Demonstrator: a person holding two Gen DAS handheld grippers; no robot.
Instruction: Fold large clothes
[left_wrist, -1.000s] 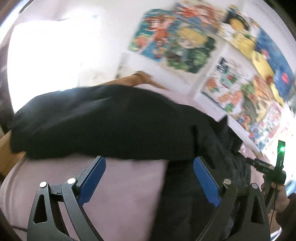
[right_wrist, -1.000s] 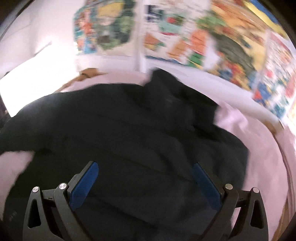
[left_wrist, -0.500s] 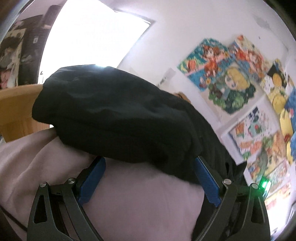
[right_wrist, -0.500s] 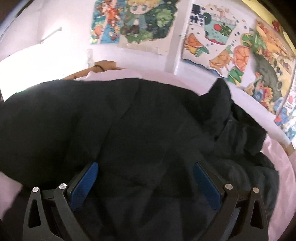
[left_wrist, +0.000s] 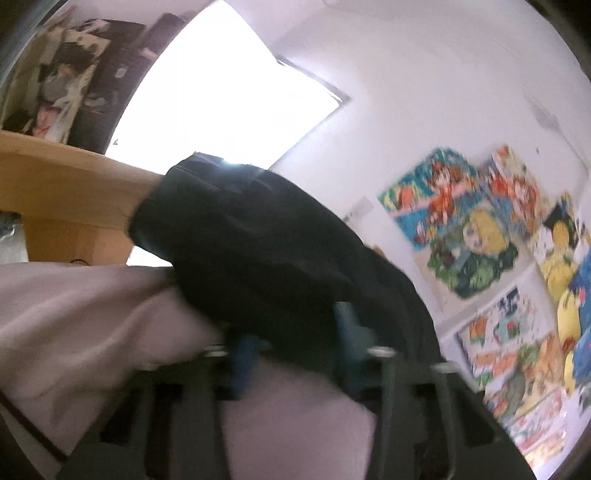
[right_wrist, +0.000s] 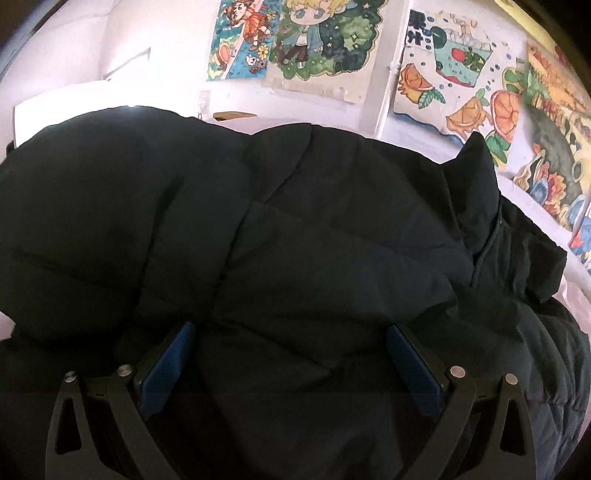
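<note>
A large black padded jacket (right_wrist: 295, 240) lies on a pink sheet (left_wrist: 92, 314) and fills most of the right wrist view; its collar (right_wrist: 476, 184) stands up at the right. My right gripper (right_wrist: 288, 354) is open, its blue pads spread wide over the jacket's middle. In the left wrist view the jacket's edge (left_wrist: 258, 251) bulges over the sheet. My left gripper (left_wrist: 295, 354) is blurred and its jaws stand narrower than before, around the jacket's lower edge; I cannot tell whether they pinch the cloth.
A wooden bed frame (left_wrist: 74, 184) stands at the left under a bright window (left_wrist: 221, 103). Colourful cartoon posters (right_wrist: 306, 40) cover the wall behind the bed, close to the jacket's far side. Pink sheet shows at the far right (right_wrist: 576, 302).
My left gripper has swung left and tilted up, and its jaws have come closer together at the jacket's edge. My right gripper has moved in closer over the jacket, staying open.
</note>
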